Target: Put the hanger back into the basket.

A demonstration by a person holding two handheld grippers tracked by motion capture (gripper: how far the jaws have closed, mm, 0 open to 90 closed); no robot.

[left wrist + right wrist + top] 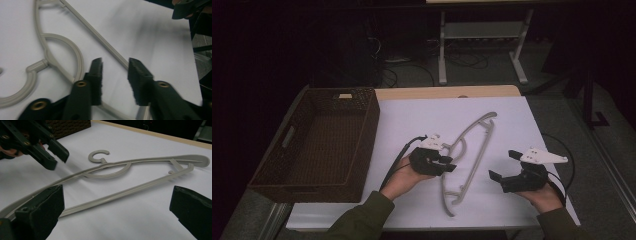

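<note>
A grey plastic hanger (480, 150) lies flat on the white table (422, 115), its hook toward the left hand. My left gripper (448, 163) hovers open just above the hanger near its hook. In the left gripper view the hanger's straight bar (105, 42) runs under the gap of the left gripper (115, 77), untouched. My right gripper (503, 165) stands wide open to the right of the hanger. In the right gripper view the hanger (125, 192) lies ahead of the right gripper (117, 212), and the left gripper (58, 157) hangs at the upper left.
A brown wicker basket (369, 135) with nothing in it stands along the table's left side. A wooden strip (447, 92) borders the far edge. Beyond it on the floor are a desk frame (443, 50) and cables. The table's right edge (557, 165) runs close to the right hand.
</note>
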